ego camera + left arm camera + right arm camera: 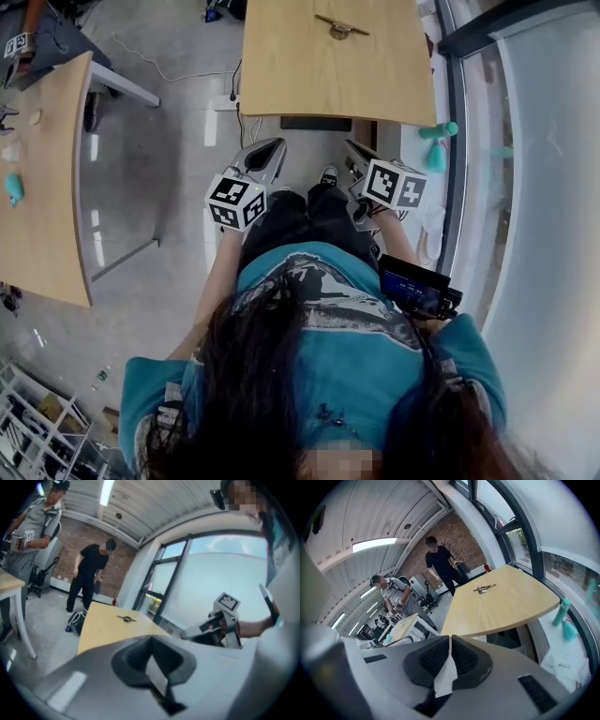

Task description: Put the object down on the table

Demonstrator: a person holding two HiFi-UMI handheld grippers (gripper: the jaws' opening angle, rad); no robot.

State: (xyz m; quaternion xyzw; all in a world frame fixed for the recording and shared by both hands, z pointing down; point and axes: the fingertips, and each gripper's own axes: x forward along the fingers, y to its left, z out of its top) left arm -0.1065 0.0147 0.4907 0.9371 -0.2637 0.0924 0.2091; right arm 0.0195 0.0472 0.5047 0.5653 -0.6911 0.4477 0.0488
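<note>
A small metal object (339, 28) (125, 618) (485, 588) lies on the far part of the wooden table (319, 89) (101, 632) (506, 609) in front of me. Both grippers hang short of the table's near edge, close to my body and above the floor. My left gripper (272, 147) (151, 640) has its jaws together with nothing between the pads. My right gripper (352, 148) (450, 638) is shut as well and holds nothing. Its marker cube (228, 603) shows in the left gripper view.
A second wooden table (47, 216) stands at the left with a teal thing (13, 187) on it. A glass wall runs along the right, with a teal bottle (438, 141) (560, 611) at its foot. A person in black (89, 576) (440, 562) stands beyond the table, near a bag (75, 620).
</note>
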